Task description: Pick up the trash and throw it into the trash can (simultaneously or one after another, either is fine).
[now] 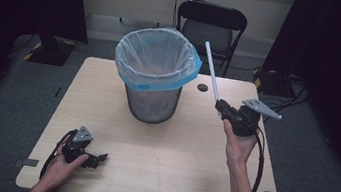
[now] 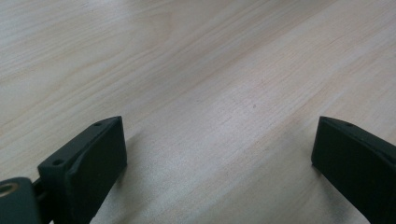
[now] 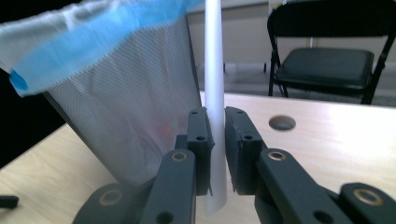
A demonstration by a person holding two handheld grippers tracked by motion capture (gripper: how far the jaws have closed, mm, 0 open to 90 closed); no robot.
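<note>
White tube [image 1: 211, 72] stands clamped in right claw [image 1: 219, 108]; left claw [image 1: 102, 157] gapes empty.

left gripper [image 1: 98, 158]: black, grey plate | right gripper [image 1: 221, 106]: black, brass-ringed screws, cable

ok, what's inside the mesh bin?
The mesh bin is lined with a clear bag with a blue rim. In the right gripper view a faint reddish patch shows through the mesh; the bag blurs it and hides the bottom.
</note>
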